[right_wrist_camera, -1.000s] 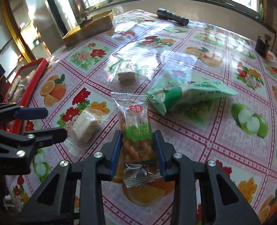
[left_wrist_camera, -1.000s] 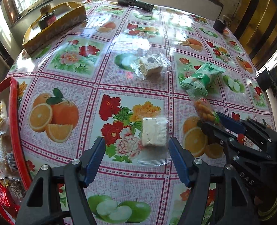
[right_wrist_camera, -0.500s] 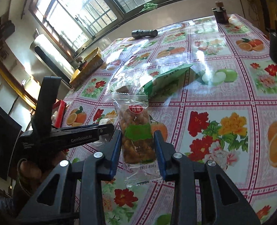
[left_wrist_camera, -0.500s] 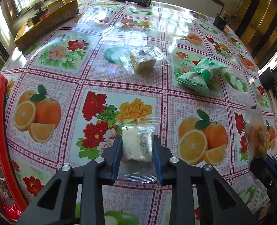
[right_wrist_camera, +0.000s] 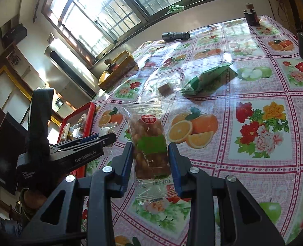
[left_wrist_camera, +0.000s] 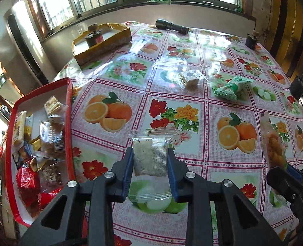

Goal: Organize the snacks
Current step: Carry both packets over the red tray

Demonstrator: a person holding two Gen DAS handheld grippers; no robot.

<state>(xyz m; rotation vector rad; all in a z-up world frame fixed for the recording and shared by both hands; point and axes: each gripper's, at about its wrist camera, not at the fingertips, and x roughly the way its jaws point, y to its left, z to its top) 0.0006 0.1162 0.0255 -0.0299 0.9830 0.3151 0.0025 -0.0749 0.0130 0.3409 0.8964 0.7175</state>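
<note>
Clear-wrapped white rice cake [left_wrist_camera: 149,157] sits clamped in the left tool [left_wrist_camera: 150,160], lifted off the desk [left_wrist_camera: 118,94]. Its jaws have just closed on it. Right tool [right_wrist_camera: 150,157] grips a fried snack pack [right_wrist_camera: 149,143]. Red tray [left_wrist_camera: 69,106] lies left of the left tool; green packet [left_wrist_camera: 231,88] beyond, right.

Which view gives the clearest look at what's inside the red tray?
The left wrist view: it looks down into the red tray, showing the wrapped snacks piled there. The right wrist view catches only its near rim edge-on, partly behind the left gripper.
</note>
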